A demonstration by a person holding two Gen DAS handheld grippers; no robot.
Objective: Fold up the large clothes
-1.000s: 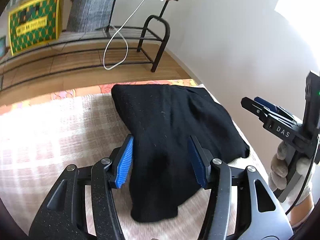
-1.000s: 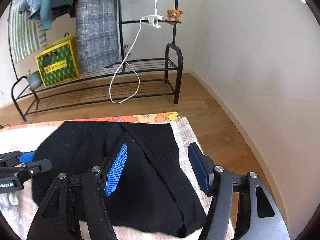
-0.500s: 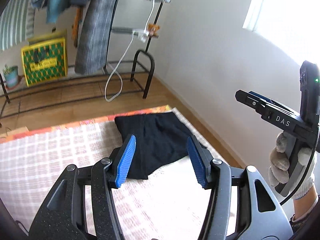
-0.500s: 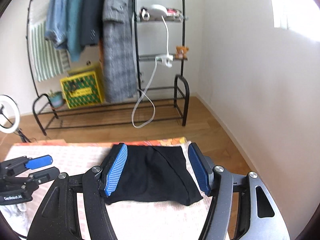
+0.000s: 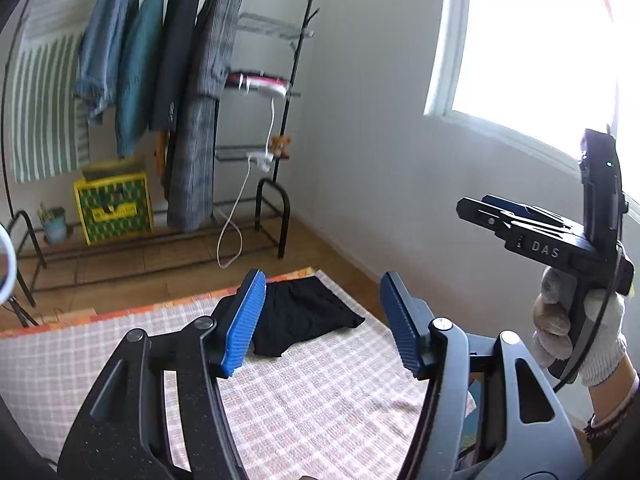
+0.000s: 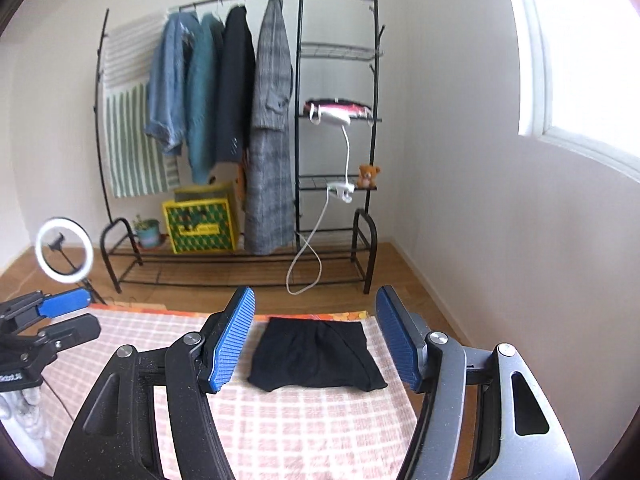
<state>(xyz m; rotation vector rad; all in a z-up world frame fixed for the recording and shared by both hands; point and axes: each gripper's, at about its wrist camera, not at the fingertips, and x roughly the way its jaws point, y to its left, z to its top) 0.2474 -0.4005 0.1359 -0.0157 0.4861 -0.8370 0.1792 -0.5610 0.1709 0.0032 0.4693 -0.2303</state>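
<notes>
The black garment (image 6: 316, 354) lies well below and ahead of both tools, touched by neither. The right tool (image 6: 316, 336) hangs above it with its blue pads spread and nothing between them, the garment showing through the gap. The left tool (image 5: 322, 320) is also released; its jaws are opening, empty, with the garment far off behind its left pad. In the left wrist view the right tool appears at the right edge, gripped by a gloved hand (image 5: 580, 328).

The garment is folded into a compact, roughly rectangular bundle, wider at the near edge, with a diagonal fold line across its top.

It rests at the far end of a pink-and-white checked cloth (image 6: 280, 432), by an orange patterned border. Beyond are wooden floor, a black clothes rack (image 6: 240, 120) hung with jackets and a grey coat, a yellow crate (image 6: 200, 226), a ring light (image 6: 64, 250), and a bright window (image 5: 540, 48).
</notes>
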